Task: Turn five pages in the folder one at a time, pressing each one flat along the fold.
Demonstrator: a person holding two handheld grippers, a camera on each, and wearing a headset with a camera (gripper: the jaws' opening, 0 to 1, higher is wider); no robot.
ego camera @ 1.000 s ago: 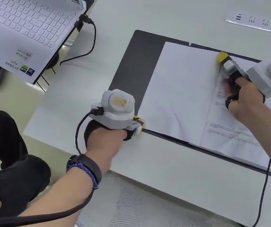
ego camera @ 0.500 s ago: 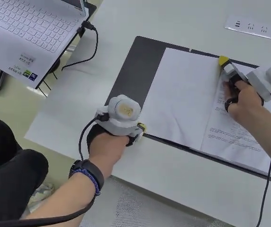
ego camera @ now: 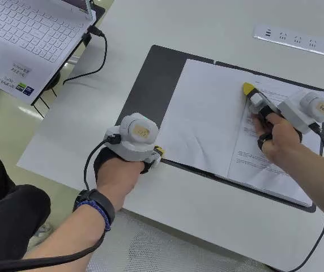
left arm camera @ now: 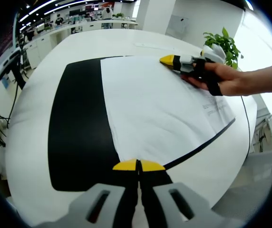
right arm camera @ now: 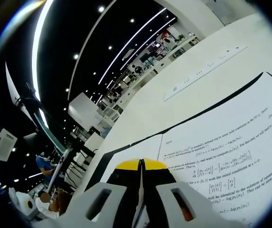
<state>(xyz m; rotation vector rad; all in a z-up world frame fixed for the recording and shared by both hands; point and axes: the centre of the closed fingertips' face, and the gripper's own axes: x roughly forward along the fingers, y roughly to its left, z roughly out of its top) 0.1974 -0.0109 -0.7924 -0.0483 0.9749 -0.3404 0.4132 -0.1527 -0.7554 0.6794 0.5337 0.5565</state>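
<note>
Nearby, a laptop and power strip flank the folder.

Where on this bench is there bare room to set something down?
Bare table lies between the laptop cable and the folder; also beyond the folder up to the power strip, and along the near edge. Crowded: the folder, with the left gripper at its corner and the right gripper on the fold.

Bright, even overhead light, soft shadows; fisheye edges warp, perhaps slightly blurred.
</note>
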